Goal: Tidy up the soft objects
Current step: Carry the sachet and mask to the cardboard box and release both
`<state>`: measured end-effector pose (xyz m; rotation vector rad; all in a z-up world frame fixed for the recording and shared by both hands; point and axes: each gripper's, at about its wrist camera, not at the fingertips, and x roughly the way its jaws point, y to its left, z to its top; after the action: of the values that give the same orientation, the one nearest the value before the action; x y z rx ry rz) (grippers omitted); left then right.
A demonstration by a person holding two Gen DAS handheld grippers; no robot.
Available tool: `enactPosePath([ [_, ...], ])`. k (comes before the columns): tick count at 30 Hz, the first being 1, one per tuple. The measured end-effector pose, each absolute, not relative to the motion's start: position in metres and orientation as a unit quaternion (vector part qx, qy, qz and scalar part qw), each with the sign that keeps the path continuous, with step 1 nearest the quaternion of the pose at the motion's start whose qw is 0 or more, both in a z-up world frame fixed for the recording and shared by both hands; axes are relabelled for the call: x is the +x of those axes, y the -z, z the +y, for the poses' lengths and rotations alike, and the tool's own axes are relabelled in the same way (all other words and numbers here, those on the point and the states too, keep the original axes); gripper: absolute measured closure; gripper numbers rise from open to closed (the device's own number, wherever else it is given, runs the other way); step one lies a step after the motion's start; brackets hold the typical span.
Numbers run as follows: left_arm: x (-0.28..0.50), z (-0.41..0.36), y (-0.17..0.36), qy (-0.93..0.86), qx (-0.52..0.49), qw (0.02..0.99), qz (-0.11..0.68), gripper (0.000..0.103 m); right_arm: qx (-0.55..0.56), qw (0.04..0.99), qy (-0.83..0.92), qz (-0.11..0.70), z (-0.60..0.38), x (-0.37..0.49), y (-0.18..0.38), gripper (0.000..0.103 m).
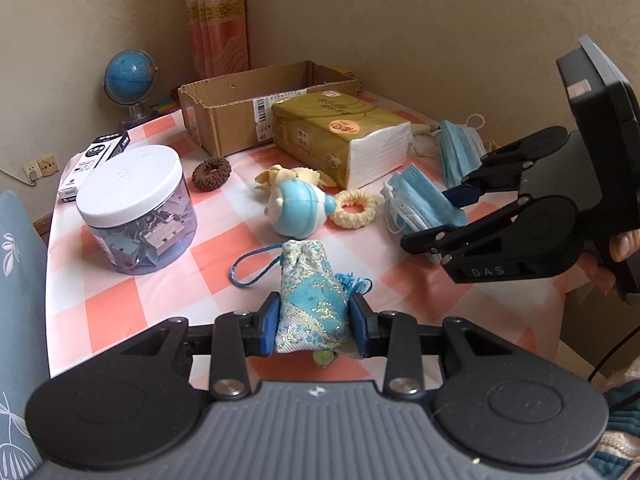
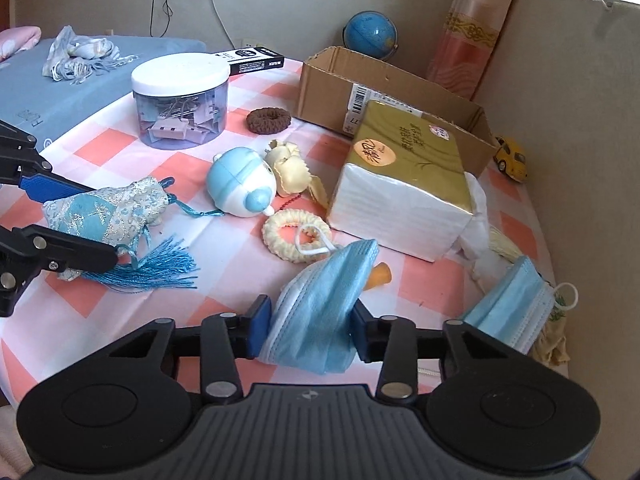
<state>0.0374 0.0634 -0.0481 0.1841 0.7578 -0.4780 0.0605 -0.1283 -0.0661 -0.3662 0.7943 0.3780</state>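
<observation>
A blue brocade sachet [image 1: 310, 280] with a cord loop and a blue tassel [image 2: 160, 268] sits between the pads of my left gripper [image 1: 314, 320], which is shut on it just above the checked tablecloth [image 1: 140, 300]. In the right wrist view the same gripper [image 2: 76, 220] comes in from the left edge. My right gripper [image 2: 310, 330] is shut on a folded stack of blue face masks [image 2: 320, 300], with both pads pressing its sides. The left wrist view shows that gripper [image 1: 436, 218] at the right, on the masks [image 1: 416, 196].
An open cardboard box [image 1: 224, 108] stands at the back, with a gold tissue pack [image 1: 340, 132] beside it. More masks [image 2: 516, 304] lie at the right edge. A brown scrunchie [image 1: 211, 173], cream ring [image 1: 356, 210], blue-white toy [image 1: 298, 208] and clip jar [image 1: 136, 208] fill the middle and left.
</observation>
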Motion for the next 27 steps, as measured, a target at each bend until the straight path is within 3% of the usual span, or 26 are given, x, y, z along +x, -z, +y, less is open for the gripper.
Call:
enactPosePath([
  [14, 0.055, 0.063, 0.005, 0.257, 0.090, 0.890, 0.365, 0.068, -0.154, 0.903, -0.200, 0.348, -0.148, 0.062, 0.017, 0.058],
  [27, 0.132, 0.037, -0.066, 0.287, 0.097, 0.905, 0.299, 0.068, -0.140, 0.915, -0.201, 0.322, -0.165, 0.081, -0.011, 0.058],
])
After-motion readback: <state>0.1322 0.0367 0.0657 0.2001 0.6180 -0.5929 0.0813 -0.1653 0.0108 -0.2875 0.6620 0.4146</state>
